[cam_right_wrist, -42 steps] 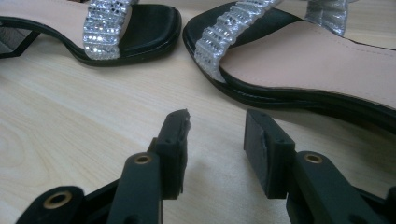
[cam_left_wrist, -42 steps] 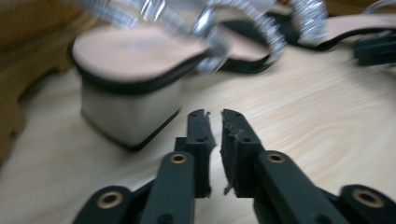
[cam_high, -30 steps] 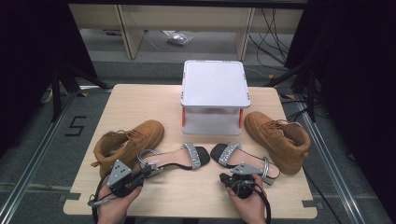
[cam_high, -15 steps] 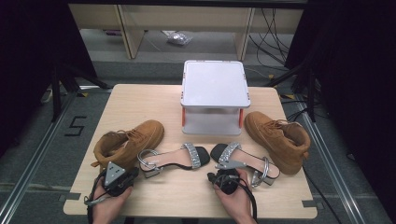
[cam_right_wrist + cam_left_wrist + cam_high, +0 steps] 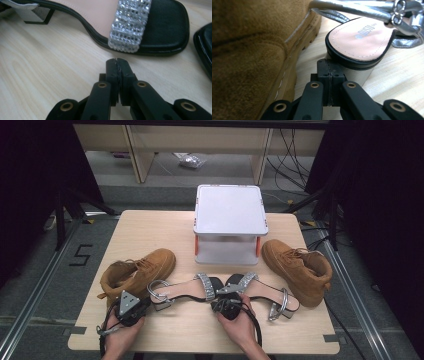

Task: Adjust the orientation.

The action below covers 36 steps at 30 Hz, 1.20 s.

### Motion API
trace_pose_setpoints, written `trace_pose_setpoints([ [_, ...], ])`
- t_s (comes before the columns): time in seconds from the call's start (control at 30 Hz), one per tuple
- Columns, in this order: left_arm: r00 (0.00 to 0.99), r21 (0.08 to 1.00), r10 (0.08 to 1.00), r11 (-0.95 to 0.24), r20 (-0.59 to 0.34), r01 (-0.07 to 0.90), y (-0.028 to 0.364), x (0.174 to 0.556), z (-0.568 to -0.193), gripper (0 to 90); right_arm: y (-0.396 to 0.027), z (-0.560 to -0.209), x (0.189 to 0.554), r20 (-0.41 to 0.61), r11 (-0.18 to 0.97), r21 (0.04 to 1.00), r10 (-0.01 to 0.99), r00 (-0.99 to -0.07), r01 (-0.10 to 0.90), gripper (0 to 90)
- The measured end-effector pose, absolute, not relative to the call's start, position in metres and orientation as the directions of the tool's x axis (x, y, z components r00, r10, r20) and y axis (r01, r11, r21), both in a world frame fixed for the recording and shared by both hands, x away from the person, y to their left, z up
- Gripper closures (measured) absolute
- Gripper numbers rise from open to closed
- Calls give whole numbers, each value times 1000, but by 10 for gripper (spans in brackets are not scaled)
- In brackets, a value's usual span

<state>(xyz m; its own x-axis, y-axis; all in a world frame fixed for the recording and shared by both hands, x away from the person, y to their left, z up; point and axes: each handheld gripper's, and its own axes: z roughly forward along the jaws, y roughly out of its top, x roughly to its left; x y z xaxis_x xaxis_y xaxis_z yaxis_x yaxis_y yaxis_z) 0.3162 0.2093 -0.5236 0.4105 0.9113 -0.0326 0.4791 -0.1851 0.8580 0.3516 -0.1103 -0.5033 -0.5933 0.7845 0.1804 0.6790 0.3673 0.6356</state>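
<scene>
Two black sandals with glittering straps lie toe to toe near the table's front: the left sandal (image 5: 185, 292) and the right sandal (image 5: 265, 295). A tan boot (image 5: 140, 270) lies left of them, and another tan boot (image 5: 300, 267) lies at the right. My left gripper (image 5: 147, 304) is low between the boot (image 5: 249, 50) and the left sandal's heel (image 5: 362, 42). Its jaws (image 5: 329, 67) have just closed on nothing and are shut, close to the heel block. My right gripper (image 5: 220, 297) is shut and empty (image 5: 117, 61), just short of the left sandal's glittering toe strap (image 5: 130, 25).
A white lidded box (image 5: 229, 215) on orange legs stands at the back middle of the wooden table (image 5: 150, 227). The right sandal's toe (image 5: 205, 50) lies just right of my right gripper. Bare wood (image 5: 190, 330) runs along the front edge between the hands.
My right gripper has slid left along the front, from the right sandal to where the two toes meet. My left gripper has shifted only slightly beside the boot.
</scene>
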Motion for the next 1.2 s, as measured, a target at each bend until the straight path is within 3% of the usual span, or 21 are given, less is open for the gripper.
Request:
trace_pose_setpoints([
  [0.37,485,853,873,-210,-57,478,206,299,-521,897,-105,-503,366,187,363,595,805,-562,717,886],
  [0.67,556,849,830,-259,-48,460,195,282,-520,897,-104,-504,368,153,346,621,826,-542,703,868],
  [0.73,575,849,816,-262,-59,458,189,277,-521,896,-107,-505,374,107,357,648,832,-545,673,867],
  [0.9,618,855,778,-243,-110,458,183,268,-521,895,-112,-503,376,122,336,657,836,-535,675,896],
  [1.2,541,864,829,-167,-138,476,196,289,-517,896,-102,-497,368,167,346,629,815,-555,697,900],
])
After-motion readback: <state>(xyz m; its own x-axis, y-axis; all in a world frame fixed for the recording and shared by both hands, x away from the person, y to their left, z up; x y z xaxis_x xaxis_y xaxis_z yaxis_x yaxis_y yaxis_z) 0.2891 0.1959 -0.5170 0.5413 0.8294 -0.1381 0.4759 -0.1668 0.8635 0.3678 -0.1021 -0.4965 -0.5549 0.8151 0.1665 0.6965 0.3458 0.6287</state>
